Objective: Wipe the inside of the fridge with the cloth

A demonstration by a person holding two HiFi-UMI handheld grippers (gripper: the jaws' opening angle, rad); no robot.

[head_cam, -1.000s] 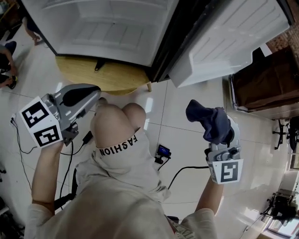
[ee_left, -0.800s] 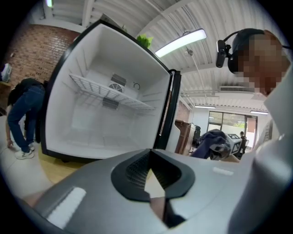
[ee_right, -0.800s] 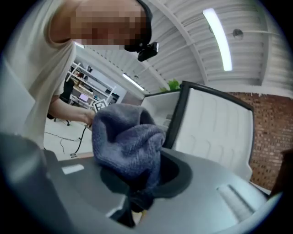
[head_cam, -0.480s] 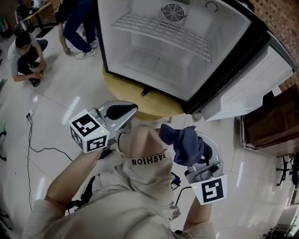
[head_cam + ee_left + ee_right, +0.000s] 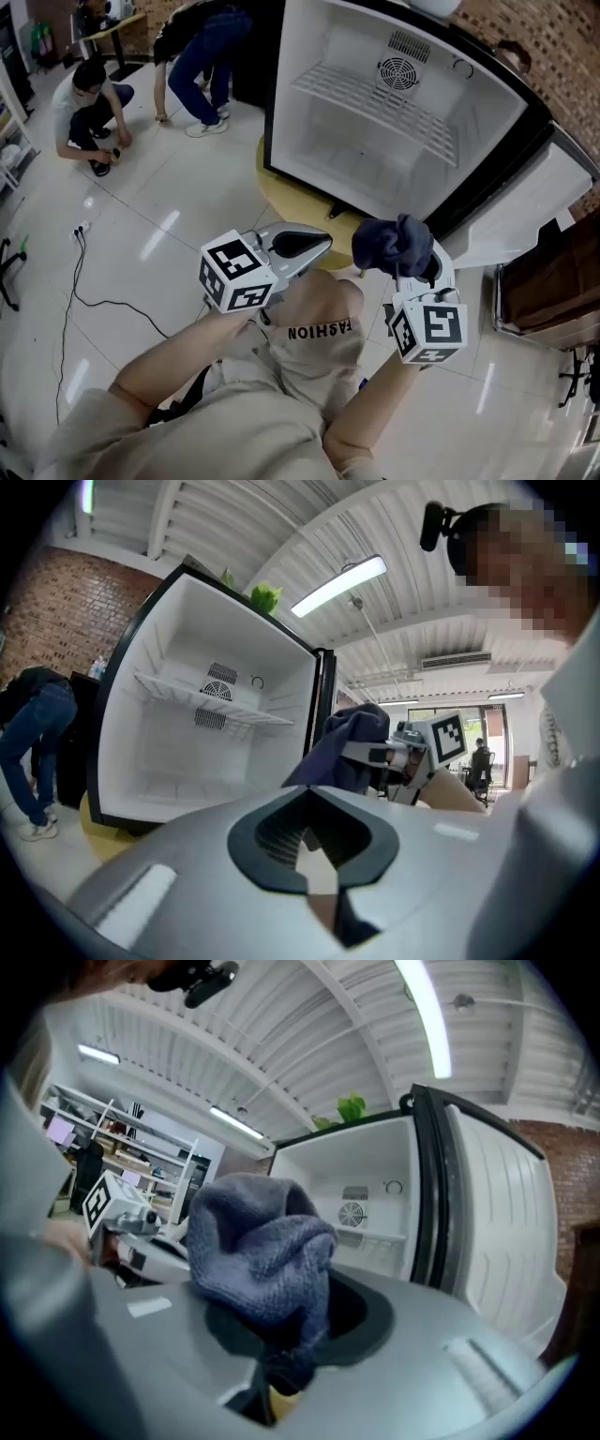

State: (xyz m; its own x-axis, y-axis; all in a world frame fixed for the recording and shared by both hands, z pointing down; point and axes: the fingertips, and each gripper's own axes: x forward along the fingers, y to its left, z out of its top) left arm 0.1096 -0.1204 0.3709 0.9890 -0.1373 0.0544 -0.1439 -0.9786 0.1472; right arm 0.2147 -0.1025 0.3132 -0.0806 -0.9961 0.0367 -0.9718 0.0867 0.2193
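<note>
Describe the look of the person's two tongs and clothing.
The left tongs and right tongs have smooth grey shells with dark hollows; each carries a white cube of black square markers. The person wears a pale short-sleeved top printed FASHION.

Tiled room, brick wall (image 5: 553, 37)
Glossy pale floor (image 5: 141, 216) with a black cable (image 5: 103, 302) across it; brown cabinet (image 5: 553, 281) at right; strip light (image 5: 337, 581) on ribbed ceiling (image 5: 234, 527).

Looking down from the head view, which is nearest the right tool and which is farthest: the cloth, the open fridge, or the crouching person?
1. The cloth, gripped in the right tool itself.
2. The fridge, open, just ahead.
3. The crouching person, far left across the floor.
</note>
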